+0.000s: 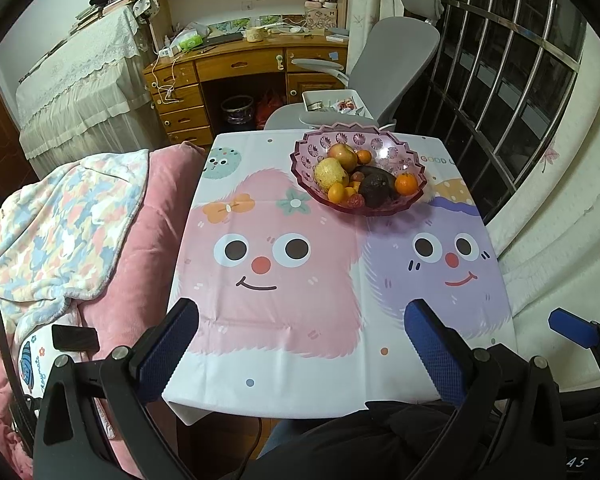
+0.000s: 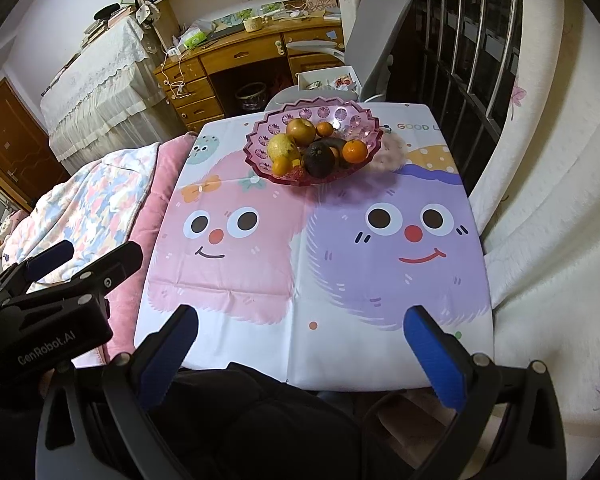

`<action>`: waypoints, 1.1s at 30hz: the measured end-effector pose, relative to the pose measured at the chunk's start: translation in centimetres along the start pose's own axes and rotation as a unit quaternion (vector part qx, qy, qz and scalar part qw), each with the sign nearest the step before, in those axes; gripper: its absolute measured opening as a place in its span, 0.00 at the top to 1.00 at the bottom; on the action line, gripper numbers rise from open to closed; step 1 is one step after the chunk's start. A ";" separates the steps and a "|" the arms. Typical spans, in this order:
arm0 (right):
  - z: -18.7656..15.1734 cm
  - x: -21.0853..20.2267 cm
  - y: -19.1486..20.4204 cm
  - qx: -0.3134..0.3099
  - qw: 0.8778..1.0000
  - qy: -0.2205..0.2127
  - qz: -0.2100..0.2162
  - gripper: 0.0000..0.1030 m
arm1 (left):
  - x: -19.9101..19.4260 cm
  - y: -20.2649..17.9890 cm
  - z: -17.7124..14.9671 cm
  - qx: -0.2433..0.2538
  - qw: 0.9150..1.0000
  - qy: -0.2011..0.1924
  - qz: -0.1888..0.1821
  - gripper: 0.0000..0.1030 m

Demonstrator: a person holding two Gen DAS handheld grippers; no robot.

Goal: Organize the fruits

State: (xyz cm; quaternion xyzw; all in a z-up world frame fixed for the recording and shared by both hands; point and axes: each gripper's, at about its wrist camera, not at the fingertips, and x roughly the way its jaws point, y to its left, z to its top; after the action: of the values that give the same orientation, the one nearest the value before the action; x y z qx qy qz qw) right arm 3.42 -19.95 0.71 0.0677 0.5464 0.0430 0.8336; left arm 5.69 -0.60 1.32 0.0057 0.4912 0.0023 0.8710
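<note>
Table (image 1: pixel 284 336) with a cartoon cloth, pink face left, purple face right. Pink bowl (image 1: pixel 414 148) sits at the far end, right of centre in the left wrist view, on the cloth above the two faces. All fruit is in the bowl: apple (image 1: pixel 342 155) at the far side, pear (image 1: pixel 330 174) just left and nearer, avocado (image 1: pixel 375 189) near the middle touching the pear side of the pile, orange (image 1: pixel 406 184) at the right edge, a smaller orange (image 1: pixel 336 193) at the near-left, another small one (image 1: pixel 364 156) beside the apple. A small reddish fruit (image 1: pixel 356 201) lies at the near rim; kind unclear.

Left gripper (image 1: pixel 300 344) over the near edge of the table, jaws spread wide, nothing between them. Right gripper (image 2: pixel 300 344) likewise at the near edge, jaws spread wide, empty. Both well apart from the bowl. In the right wrist view the left gripper's body shows at the near left, over the bed edge; in the left wrist view a blue pad of the right gripper shows at the near right.

Bed with pink blanket (image 1: pixel 156 216) touches the table's left side. Grey chair (image 1: pixel 400 64) just beyond the far end. Barred window (image 1: pixel 516 80) to the right. Wooden desk (image 1: pixel 236 68) far behind. Dark clothing of the person fills the near bottom.
</note>
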 end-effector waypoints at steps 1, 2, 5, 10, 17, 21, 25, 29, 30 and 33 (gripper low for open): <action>0.0 0.0 0.0 0.000 1.000 0.000 0.000 0.00 | -0.1 0.0 0.0 0.000 1.000 0.000 0.000 0.01; 0.0 0.0 0.0 0.000 1.000 0.000 0.000 0.00 | -0.1 0.0 0.0 0.000 1.000 0.000 0.000 0.01; 0.0 0.0 0.0 0.000 1.000 0.001 0.000 0.00 | 0.1 0.2 0.4 -0.001 1.000 0.002 0.000 0.01; 0.1 0.0 0.1 -0.001 1.000 0.001 0.000 0.00 | 0.2 0.3 0.6 -0.002 1.000 0.002 0.000 0.01; 0.1 0.2 0.4 -0.007 1.000 0.001 -0.004 0.00 | 0.2 0.3 0.5 -0.002 1.000 0.001 0.001 0.01; 0.1 0.3 0.6 -0.008 1.000 0.001 -0.005 0.00 | 0.2 0.3 0.5 -0.002 1.000 0.001 0.001 0.01; 0.1 0.3 0.5 -0.008 1.000 0.000 -0.005 0.00 | 0.2 0.3 0.5 -0.003 1.000 0.001 0.001 0.01; 0.0 0.3 0.6 -0.009 1.000 0.000 -0.005 0.00 | 0.2 0.3 0.5 -0.003 1.000 0.000 0.001 0.01; 0.0 0.3 0.6 -0.009 1.000 0.001 -0.006 0.00 | 0.2 0.3 0.4 -0.003 1.000 0.001 0.001 0.01; -0.1 0.3 0.8 -0.007 1.000 0.007 -0.004 0.00 | 0.2 0.3 0.4 -0.003 1.000 0.000 0.002 0.01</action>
State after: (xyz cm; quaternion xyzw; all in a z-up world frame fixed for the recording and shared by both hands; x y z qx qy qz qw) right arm 3.48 -19.14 0.50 0.0599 0.5519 0.0438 0.8306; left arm 6.13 -0.34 1.37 0.0040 0.4914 0.0053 0.8709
